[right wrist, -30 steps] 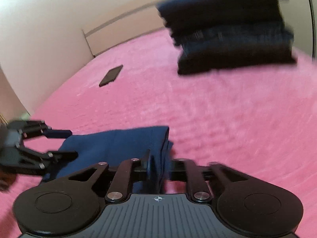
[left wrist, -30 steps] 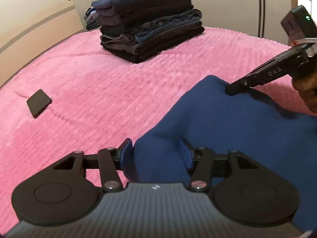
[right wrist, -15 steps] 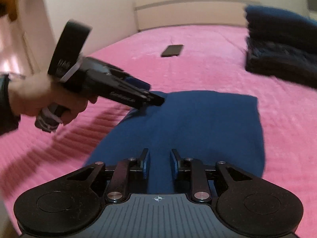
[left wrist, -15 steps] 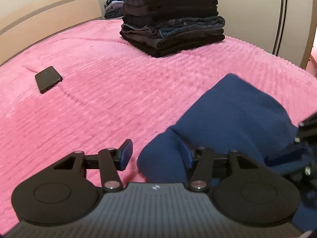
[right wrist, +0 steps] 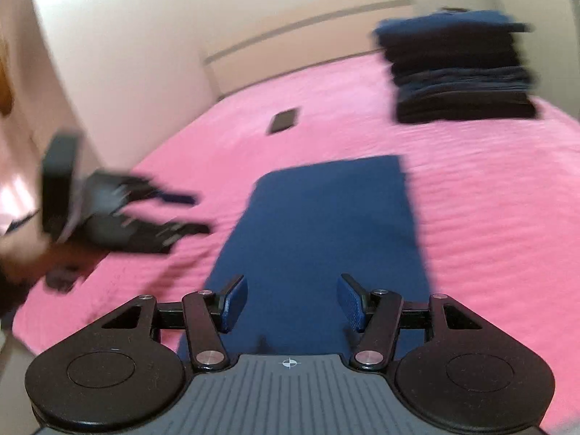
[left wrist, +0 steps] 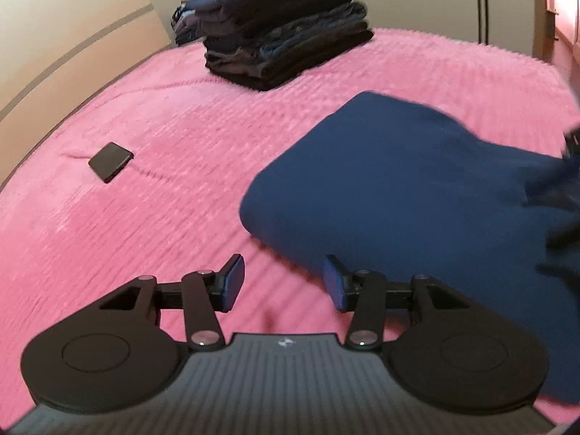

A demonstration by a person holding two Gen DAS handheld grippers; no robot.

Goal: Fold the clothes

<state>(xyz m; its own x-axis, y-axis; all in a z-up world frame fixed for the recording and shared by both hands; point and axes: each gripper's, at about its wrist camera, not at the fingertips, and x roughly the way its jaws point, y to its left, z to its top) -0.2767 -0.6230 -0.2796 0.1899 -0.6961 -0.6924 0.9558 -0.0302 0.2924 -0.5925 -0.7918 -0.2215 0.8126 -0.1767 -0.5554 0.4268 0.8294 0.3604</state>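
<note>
One folded navy garment (left wrist: pixel 417 188) lies flat on a pink bedspread (left wrist: pixel 181 188), its near edge just beyond the left gripper (left wrist: pixel 281 282). In the left wrist view the two blue-padded fingers (left wrist: pixel 232 282) stand apart over bare pink cover, closing a little with nothing between them; the garment's rounded corner sits beside the right-hand finger, and whether it touches the pad cannot be told. In the right wrist view the same garment (right wrist: pixel 319 232) shows as a long rectangle running away from the camera, and the right gripper (right wrist: pixel 291 302) hangs over its near end, its two fingers (right wrist: pixel 349 302) spreading wider, the cloth below them and not pinched.

One stack of dark folded clothes (left wrist: pixel 275 36) stands at the far side of the bed, well apart from the navy piece; the layers blur together, so their number cannot be counted. A second, smaller heap (left wrist: pixel 185 25) peeks out behind it at the left. One dark phone (left wrist: pixel 110 161) lies flat on the cover between the stack and the near edge, apart from everything else.

The right wrist view also catches the left gripper (right wrist: pixel 188 214) from the side, blurred, held in a person's hand (right wrist: pixel 32 261) above the pink cover just left of the garment. A pale headboard (right wrist: pixel 308 32) runs behind the bed.
</note>
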